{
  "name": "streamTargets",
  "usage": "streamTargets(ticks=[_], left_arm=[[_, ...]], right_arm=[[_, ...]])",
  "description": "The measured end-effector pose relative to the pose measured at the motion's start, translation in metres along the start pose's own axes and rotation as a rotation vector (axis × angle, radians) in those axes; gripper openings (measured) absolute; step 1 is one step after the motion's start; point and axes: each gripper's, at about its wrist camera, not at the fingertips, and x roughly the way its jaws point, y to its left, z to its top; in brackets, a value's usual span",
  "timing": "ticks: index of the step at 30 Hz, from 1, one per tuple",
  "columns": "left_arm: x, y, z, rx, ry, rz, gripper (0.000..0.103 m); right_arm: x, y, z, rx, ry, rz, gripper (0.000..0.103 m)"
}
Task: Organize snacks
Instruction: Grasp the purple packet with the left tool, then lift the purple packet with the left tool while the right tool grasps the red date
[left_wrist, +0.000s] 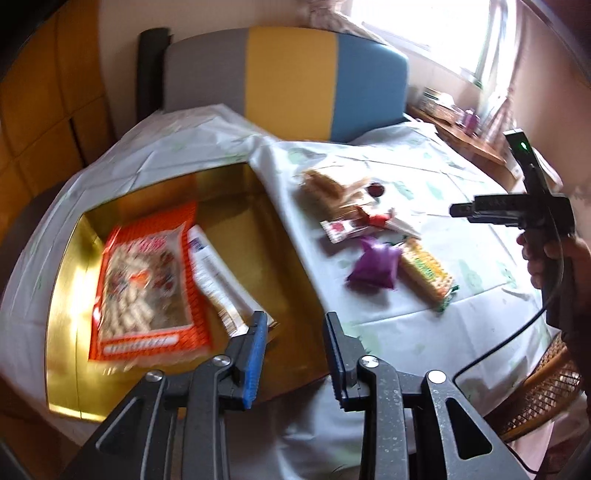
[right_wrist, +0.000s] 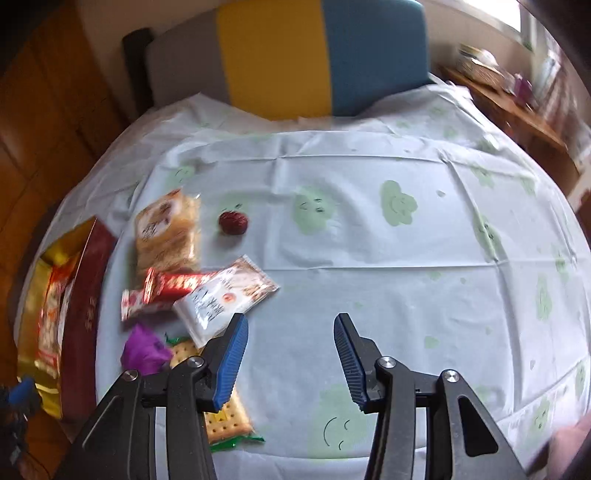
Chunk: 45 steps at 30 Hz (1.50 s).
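My left gripper hangs open over the near corner of a gold box, with nothing between its blue pads. An orange snack bag and a white packet lie in the box. Right of the box on the tablecloth sit a bread pack, a round red sweet, a red bar, a white packet, a purple packet and a cracker pack. My right gripper is open and empty over bare cloth. Its left finger overlaps the crackers and the white packet's corner.
A chair back in grey, yellow and blue stands behind the table. A wicker seat is at the near right, with a black cable across it. A cluttered wooden shelf runs under the window. The pale tablecloth has green smiley prints.
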Motion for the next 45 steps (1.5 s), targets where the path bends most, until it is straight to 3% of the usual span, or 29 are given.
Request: streamTargets(ticks=[1,4,10,20,25,27,28,32,35,40,45], left_arm=[[0.002,-0.007,0.004,0.022,-0.001,0.000,0.043],[0.009,-0.028,0.020,0.091,-0.006,-0.024,0.045],[0.052,-0.059,0.045,0.171,0.086,-0.075,0.061],[0.113,-0.092,0.065,0.239,0.211,-0.090,0.061],[0.137,-0.099,0.068,0.259,0.243,-0.049,0.060],[0.144,-0.101,0.066,0.263,0.257,-0.045,0.056],[0.149,-0.101,0.063,0.265,0.270,-0.043,0.044],[0.142,-0.106,0.053,0.266,0.227,-0.028,0.038],[0.128,-0.110,0.037,0.239,0.194,-0.026,0.038],[0.104,-0.118,-0.005,0.279,0.096,0.007,0.041],[0.099,-0.101,-0.012,0.212,0.075,-0.045,0.044]], right_arm=[[0.000,-0.005,0.001,0.028,0.004,0.009,0.049],[-0.001,-0.016,0.003,0.096,0.017,0.042,0.049],[-0.008,-0.019,0.004,0.115,0.000,0.055,0.050],[-0.014,-0.024,0.006,0.148,-0.022,0.078,0.050],[-0.016,-0.023,0.007,0.148,-0.028,0.090,0.051],[-0.017,-0.022,0.008,0.144,-0.030,0.094,0.051],[-0.017,-0.022,0.008,0.143,-0.031,0.095,0.051],[-0.017,-0.024,0.008,0.150,-0.033,0.094,0.051],[-0.018,-0.024,0.008,0.149,-0.037,0.090,0.051],[-0.017,-0.024,0.007,0.138,-0.034,0.079,0.051],[-0.012,-0.020,0.006,0.116,-0.019,0.068,0.051]])
